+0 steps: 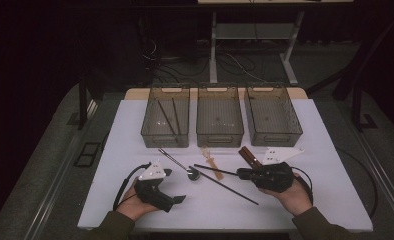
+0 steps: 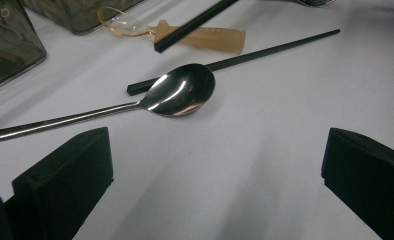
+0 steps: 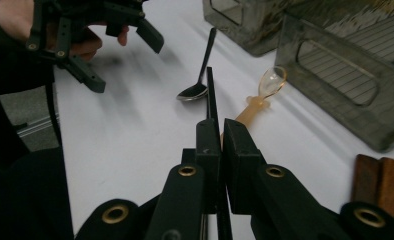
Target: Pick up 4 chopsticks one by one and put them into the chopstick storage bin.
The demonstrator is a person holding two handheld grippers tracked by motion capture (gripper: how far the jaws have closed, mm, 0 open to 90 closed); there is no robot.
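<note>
On the white table [image 1: 135, 200], toward its near edge, we hold two grippers. Our right gripper [image 3: 220, 132] has its fingers clamped on a black chopstick [image 3: 210, 95]; in the right gripper view the thin stick runs out from between the pads toward the bowl of a metal spoon [image 3: 192, 91]. From the high view the right gripper [image 1: 242, 173] points left, and the held chopstick [image 1: 215, 170] reaches out past its tips. A second black chopstick [image 1: 235, 191] lies flat on the table just below, slanting toward the near right.

Our left gripper [image 1: 177, 200] rests low at the near left with its fingers wide apart and nothing between them. In the left gripper view the spoon [image 2: 180, 90] lies ahead of the fingers, its bowl resting over the end of a chopstick [image 2: 275, 47].

Beyond the spoon lies a small translucent amber spoon [image 1: 211, 161], and to its right a pair of brown wooden pieces [image 1: 250, 157] side by side. Three grey bins stand in a row at the far side; the left bin [image 1: 152, 135] holds two dark chopsticks [image 1: 168, 117].
</note>
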